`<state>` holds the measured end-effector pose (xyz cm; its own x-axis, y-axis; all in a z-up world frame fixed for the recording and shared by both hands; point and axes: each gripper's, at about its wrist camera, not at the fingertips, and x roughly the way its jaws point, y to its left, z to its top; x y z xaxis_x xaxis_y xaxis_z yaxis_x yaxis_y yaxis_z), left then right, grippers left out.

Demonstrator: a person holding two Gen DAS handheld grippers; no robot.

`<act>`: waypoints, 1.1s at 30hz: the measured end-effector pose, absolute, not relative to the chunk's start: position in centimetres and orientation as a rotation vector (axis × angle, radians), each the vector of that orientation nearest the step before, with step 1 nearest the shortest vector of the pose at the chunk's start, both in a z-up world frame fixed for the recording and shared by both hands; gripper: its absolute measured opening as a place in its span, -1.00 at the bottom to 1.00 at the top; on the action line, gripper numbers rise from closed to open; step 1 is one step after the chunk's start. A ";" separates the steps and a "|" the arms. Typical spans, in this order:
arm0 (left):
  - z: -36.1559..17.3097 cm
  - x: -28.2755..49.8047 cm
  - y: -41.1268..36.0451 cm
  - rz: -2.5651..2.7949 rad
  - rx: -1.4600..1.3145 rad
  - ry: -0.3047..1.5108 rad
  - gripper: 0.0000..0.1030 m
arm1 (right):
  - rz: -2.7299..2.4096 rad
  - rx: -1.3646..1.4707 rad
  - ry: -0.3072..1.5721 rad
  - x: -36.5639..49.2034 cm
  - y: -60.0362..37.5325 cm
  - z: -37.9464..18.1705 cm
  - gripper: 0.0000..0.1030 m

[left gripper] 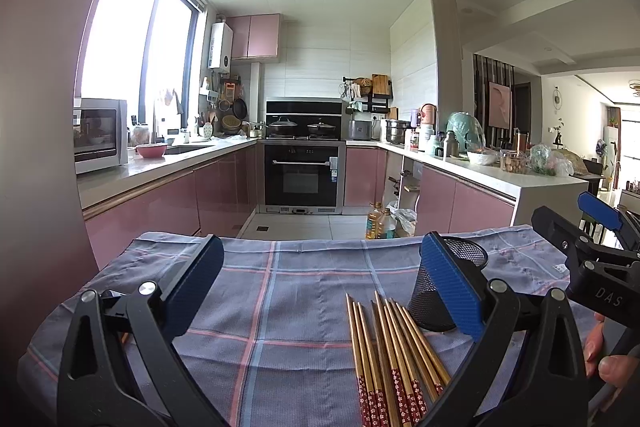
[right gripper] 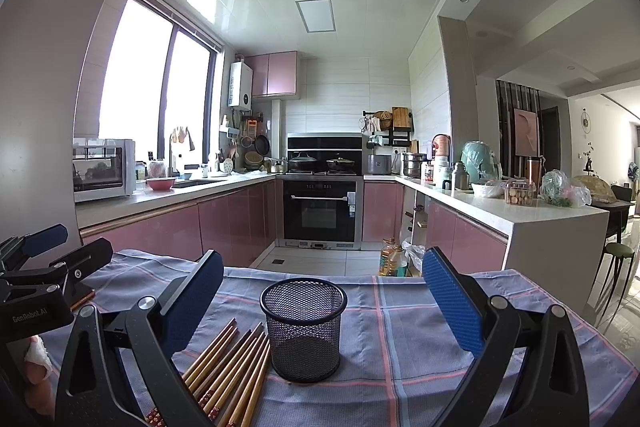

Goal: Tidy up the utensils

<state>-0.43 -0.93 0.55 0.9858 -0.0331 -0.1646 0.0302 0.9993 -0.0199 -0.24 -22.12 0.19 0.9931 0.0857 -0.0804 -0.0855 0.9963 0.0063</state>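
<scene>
Several wooden chopsticks (left gripper: 394, 351) with red patterned ends lie in a bundle on the checked cloth, just left of a black mesh cup (right gripper: 303, 329) that stands upright and empty. The chopsticks show in the right wrist view (right gripper: 234, 371) too, and the cup in the left wrist view (left gripper: 448, 287), partly behind a finger. My left gripper (left gripper: 322, 287) is open and empty above the cloth, with the chopsticks between its fingers. My right gripper (right gripper: 322, 295) is open and empty, with the cup between its fingers. Each gripper appears at the edge of the other's view.
The grey-blue checked cloth (right gripper: 420, 343) covers the table. Beyond its far edge is the kitchen floor with oil bottles (right gripper: 394, 259), pink cabinets and an oven (right gripper: 320, 211). A white counter (right gripper: 520, 215) with bags and jars runs along the right.
</scene>
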 end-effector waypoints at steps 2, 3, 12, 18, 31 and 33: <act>0.5 -0.4 -0.9 -0.030 -0.015 0.164 0.89 | 0.085 0.003 0.080 -0.3 -22.1 0.2 0.87; 0.6 -0.4 -0.8 -0.030 -0.014 0.163 0.89 | 0.086 0.003 0.080 -0.2 -22.1 0.2 0.87; 0.6 -0.4 -0.8 -0.028 -0.013 0.162 0.89 | 0.086 0.003 0.080 -0.2 -22.2 0.2 0.87; 0.6 -0.4 -0.8 -0.030 -0.012 0.163 0.89 | 0.085 0.003 0.080 -0.2 -22.2 0.2 0.87; 0.5 -0.4 -1.0 -0.032 -0.006 0.167 0.89 | 0.092 0.007 0.088 -0.1 -22.1 0.0 0.87; 0.5 -0.3 -1.0 -0.032 -0.005 0.168 0.89 | 0.094 0.009 0.093 0.0 -22.1 0.0 0.87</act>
<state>-0.31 -0.96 0.54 0.9854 -0.0318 -0.1674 0.0310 0.9995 -0.0074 -0.03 -22.15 -0.01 0.9913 0.0938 -0.0918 -0.0930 0.9956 0.0130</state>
